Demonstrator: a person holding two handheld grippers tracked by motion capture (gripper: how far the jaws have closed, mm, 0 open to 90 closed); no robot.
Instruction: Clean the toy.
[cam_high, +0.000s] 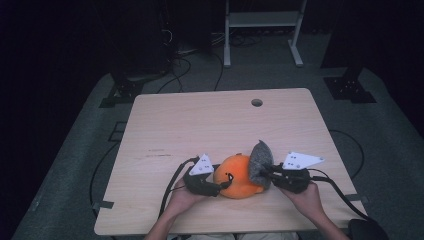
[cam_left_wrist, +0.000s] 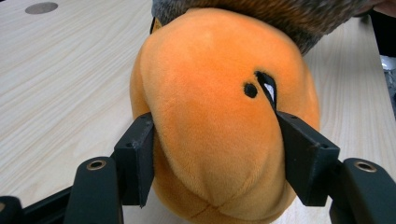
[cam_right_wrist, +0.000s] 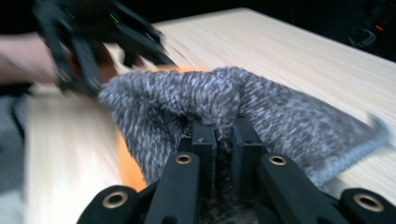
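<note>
The wooden table (cam_high: 200, 120) fills mid-frame. At its lower centre sits the orange plush toy (cam_high: 239, 176), pinched on both sides by the left gripper (cam_left_wrist: 215, 154), likely to steady it. The right gripper (cam_right_wrist: 223, 140) pinches the grey knitted hat (cam_high: 260, 162) against the toy's right, seemingly for dressing. No writing is readable.

1. The plush toy (cam_high: 239, 176) lies on the table (cam_high: 210, 120), near its front edge, about midway across.
2. The knitted hat (cam_high: 260, 163) sits against the toy's right side, partly over it.
3. The left gripper (cam_high: 220, 187) is at the toy's left, its 2 jaws on either side of the toy.
4. The right gripper (cam_high: 267, 172) is right of the hat, its jaws clamped on it.
5. The cable hole (cam_high: 257, 102) lies at the table's far edge, behind the hat.
</note>
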